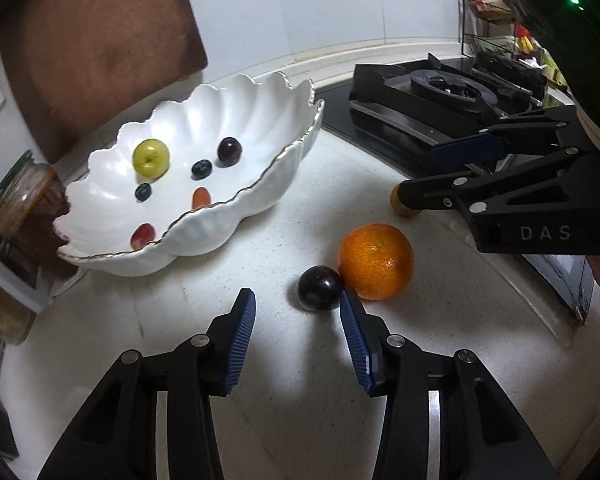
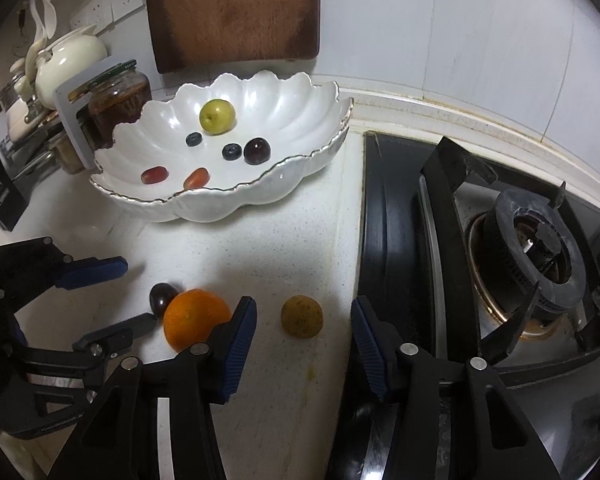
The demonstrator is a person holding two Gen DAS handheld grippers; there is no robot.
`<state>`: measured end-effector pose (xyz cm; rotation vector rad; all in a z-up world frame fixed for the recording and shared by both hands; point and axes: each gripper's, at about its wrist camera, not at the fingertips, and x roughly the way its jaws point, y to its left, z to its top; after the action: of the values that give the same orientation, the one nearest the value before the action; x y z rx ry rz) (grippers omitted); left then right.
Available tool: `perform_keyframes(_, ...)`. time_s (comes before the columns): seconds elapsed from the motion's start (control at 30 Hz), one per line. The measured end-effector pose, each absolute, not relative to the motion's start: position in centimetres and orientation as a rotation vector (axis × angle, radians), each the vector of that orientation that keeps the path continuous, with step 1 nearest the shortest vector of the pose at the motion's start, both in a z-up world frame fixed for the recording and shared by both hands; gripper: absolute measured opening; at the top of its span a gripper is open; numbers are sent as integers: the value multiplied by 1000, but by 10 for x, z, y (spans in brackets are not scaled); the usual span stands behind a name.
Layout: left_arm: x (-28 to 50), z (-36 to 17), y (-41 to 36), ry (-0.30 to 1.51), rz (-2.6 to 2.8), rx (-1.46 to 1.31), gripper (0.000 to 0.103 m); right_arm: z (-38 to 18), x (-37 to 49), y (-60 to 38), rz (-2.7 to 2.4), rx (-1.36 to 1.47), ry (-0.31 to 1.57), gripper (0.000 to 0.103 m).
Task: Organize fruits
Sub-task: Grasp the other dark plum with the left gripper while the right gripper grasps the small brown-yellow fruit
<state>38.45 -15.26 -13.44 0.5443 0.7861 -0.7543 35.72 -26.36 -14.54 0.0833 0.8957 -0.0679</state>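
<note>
White speckled countertop (image 1: 292, 360), lower frame: left gripper (image 1: 298, 334) jaws apart, dark plum (image 1: 319, 288) just ahead, touching orange (image 1: 376, 261). Right gripper (image 2: 304, 332) jaws apart around brownish-yellow fruit (image 2: 302, 316). Scalloped bowl (image 2: 300, 92) upper centre.

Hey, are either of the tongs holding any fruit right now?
No. Both the left tongs and the right tongs are open and empty.

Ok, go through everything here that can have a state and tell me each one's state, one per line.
Left gripper: open, empty, just short of the dark plum.
Right gripper: open, empty, around the brownish fruit.
Orange: on the counter, touching the plum.
White bowl: upright, holding six small fruits.
Glass jar: lid on.
Stove burner: no flame.
Cutting board: upright against the wall.
</note>
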Motion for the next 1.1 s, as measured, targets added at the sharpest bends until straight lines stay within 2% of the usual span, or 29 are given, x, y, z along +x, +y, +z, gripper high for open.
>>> perform_keyframes(0.23, 387, -138, -158, 775, -785, 574, 43, -154, 361, -263, -55, 99, 916, 47)
perform_keyframes(0.3, 389, -138, -158, 774, -797, 573, 43, -156, 363, -264, -48, 103, 922, 43)
perform_keyframes(0.47, 394, -139, -156, 787, -843, 549, 43, -160, 368, -263, -39, 112, 933, 42)
perform_keyframes(0.7, 404, -142, -158, 811, -906, 485, 39, -166, 374, -263, -21, 129, 959, 27)
perform_keyframes(0.9, 408, -144, -164, 820, -945, 452, 29, -167, 373, -266, -30, 136, 957, 27)
perform_keyframes(1.1, 410, -144, -166, 829, -936, 430, 28, -167, 371, -270, -34, 149, 956, 27)
